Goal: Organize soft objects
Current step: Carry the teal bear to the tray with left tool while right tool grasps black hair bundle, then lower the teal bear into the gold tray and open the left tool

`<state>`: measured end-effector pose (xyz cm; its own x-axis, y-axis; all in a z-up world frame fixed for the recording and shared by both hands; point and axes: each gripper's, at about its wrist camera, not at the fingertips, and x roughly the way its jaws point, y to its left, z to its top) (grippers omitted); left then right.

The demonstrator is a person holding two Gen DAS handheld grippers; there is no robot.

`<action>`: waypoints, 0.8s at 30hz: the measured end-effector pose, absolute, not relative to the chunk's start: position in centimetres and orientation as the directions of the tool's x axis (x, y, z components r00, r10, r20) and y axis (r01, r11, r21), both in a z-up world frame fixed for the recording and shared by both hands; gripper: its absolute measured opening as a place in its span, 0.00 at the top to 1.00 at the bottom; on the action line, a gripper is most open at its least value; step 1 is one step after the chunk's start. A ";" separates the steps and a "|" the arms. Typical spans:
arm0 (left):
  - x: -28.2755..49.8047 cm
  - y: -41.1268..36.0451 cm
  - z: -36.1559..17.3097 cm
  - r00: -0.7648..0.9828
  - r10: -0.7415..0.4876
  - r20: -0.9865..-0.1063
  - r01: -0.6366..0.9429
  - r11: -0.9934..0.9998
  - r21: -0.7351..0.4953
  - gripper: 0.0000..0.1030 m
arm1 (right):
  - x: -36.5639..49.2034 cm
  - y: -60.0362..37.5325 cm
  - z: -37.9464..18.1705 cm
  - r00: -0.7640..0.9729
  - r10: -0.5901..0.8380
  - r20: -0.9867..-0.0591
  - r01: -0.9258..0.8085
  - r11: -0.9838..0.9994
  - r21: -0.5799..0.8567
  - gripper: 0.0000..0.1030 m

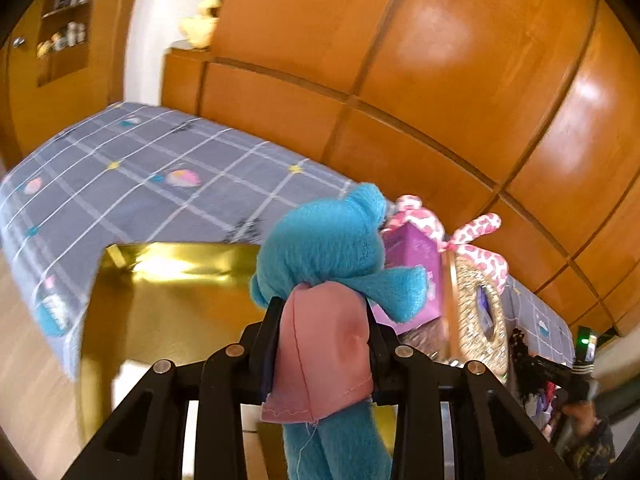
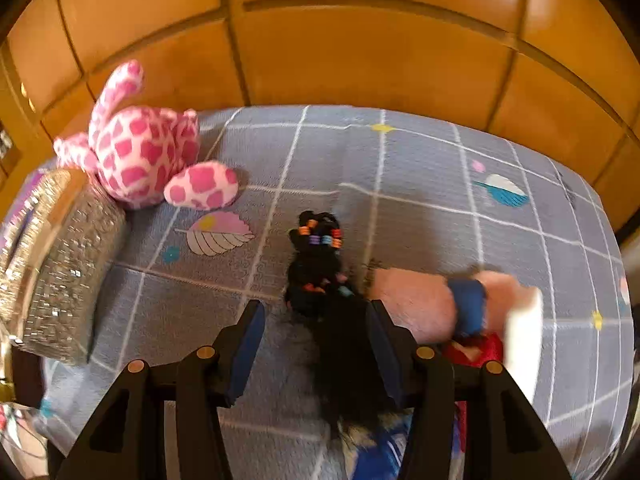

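Note:
My left gripper (image 1: 322,320) is shut on a blue plush toy (image 1: 332,240) in a pink dress, its pads pressing the dress from both sides. The toy hangs above an open gold box (image 1: 168,300) beside the bed. In the right wrist view my right gripper (image 2: 314,344) stands open over the bed. A doll with black beaded hair (image 2: 316,264) lies between its fingers, against the right one, with bare sheet showing beside the left pad. The doll's pink arm with a blue cuff (image 2: 466,308) stretches right. A pink-and-white spotted plush (image 2: 140,156) sits at the back left.
The bed (image 2: 420,200) has a grey grid-patterned sheet and runs along a wood-panelled wall (image 1: 440,60). A glittery silver box (image 2: 60,272) and a purple box (image 1: 412,252) stand by the spotted plush (image 1: 476,236). A yellow plush (image 1: 200,24) sits on a far cabinet.

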<state>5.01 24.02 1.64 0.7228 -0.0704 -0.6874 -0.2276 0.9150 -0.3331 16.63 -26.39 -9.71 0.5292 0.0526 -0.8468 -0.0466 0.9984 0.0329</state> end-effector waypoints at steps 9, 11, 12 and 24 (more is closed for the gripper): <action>0.5 27.0 -2.4 0.685 -0.086 -0.724 -0.334 0.845 -0.417 0.66 | 18.7 -26.4 -13.8 0.427 0.013 -0.904 -0.035 0.999 -0.002 0.68; 0.6 27.0 -3.3 0.670 -0.100 -0.736 -0.346 0.834 -0.429 0.65 | 18.7 -27.0 -13.9 0.418 0.051 -0.907 -0.021 0.999 0.046 0.68; 0.8 26.9 -3.5 0.668 -0.106 -0.737 -0.343 0.834 -0.431 0.65 | 18.7 -27.3 -13.9 0.417 0.064 -0.907 -0.015 0.998 0.063 0.68; 6.7 28.6 -4.0 0.660 0.012 -0.751 -0.395 0.856 -0.333 0.49 | 17.3 -25.8 -14.0 0.473 -0.004 -0.881 -0.069 0.997 -0.041 0.68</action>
<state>6.68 28.63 -3.96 0.6600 0.0122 -0.7511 -0.3949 0.8562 -0.3331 17.34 -25.84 -14.00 0.4735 -0.0036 -0.8808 -0.0687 0.9968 -0.0410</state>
